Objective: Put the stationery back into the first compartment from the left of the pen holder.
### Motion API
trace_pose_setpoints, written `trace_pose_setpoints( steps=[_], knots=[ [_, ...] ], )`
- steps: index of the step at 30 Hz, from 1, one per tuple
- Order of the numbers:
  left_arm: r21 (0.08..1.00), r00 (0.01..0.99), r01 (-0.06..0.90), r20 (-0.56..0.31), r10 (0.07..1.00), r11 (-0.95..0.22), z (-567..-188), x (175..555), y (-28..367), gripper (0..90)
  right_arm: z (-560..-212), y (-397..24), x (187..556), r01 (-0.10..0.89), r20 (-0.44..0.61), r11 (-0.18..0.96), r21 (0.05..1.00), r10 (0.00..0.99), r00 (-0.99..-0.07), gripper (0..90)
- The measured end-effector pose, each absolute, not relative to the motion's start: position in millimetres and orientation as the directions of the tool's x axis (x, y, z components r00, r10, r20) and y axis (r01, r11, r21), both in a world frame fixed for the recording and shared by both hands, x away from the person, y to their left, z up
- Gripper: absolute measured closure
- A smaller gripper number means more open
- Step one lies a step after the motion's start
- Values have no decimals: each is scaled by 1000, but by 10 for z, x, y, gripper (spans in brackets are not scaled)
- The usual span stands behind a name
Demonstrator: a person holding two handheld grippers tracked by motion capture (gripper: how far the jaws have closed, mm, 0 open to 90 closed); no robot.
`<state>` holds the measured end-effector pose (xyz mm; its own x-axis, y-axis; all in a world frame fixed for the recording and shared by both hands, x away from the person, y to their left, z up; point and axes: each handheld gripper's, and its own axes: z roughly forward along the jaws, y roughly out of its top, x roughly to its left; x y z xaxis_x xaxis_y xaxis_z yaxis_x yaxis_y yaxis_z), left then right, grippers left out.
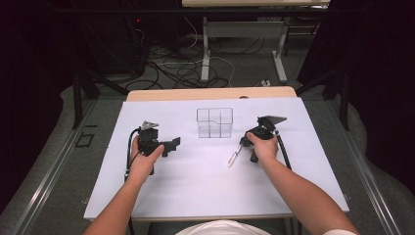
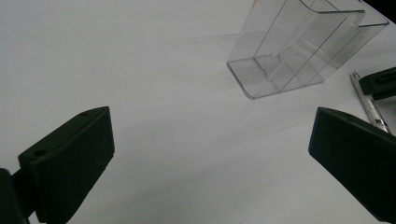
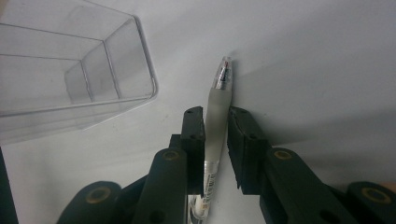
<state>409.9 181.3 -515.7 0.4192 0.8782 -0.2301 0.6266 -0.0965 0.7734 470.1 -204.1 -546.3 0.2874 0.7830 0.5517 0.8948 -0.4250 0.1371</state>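
Observation:
A frosted clear pen (image 3: 219,100) lies on the white table sheet (image 1: 195,186), right of a clear plastic organizer (image 1: 214,122) with several compartments. My right gripper (image 3: 215,119) is shut on the pen's barrel, the pen tip pointing past the jaws. In the high view the pen (image 1: 234,157) slants down-left from the right gripper (image 1: 243,143). My left gripper (image 1: 172,145) rests on the sheet left of the organizer, open and with nothing between its jaws. The left gripper view shows the organizer (image 2: 299,46) ahead at the upper right and the pen (image 2: 370,106) beside it.
The organizer stands upright near the sheet's far middle. A wooden table edge (image 1: 210,93) runs behind the sheet. Beyond it are desk legs (image 1: 205,54) and cables on the floor (image 1: 171,68). Bare sheet lies between and in front of both hands.

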Motion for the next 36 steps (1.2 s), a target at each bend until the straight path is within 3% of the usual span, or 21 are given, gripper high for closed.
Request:
trace_pose_setpoints(
  steps=[20, 36],
  knots=[
    [771, 423, 628, -225, 878, -105, -5163, 4109, 1820, 2, -5456, -2044, 4699, 875, 562, -465, 134, 763, 319, 803],
    [774, 424, 626, -239, 873, -92, -5156, 4101, 1806, 2, -5221, -2110, 4610, 860, 620, -442, 254, 757, 206, 803]
  ],
)
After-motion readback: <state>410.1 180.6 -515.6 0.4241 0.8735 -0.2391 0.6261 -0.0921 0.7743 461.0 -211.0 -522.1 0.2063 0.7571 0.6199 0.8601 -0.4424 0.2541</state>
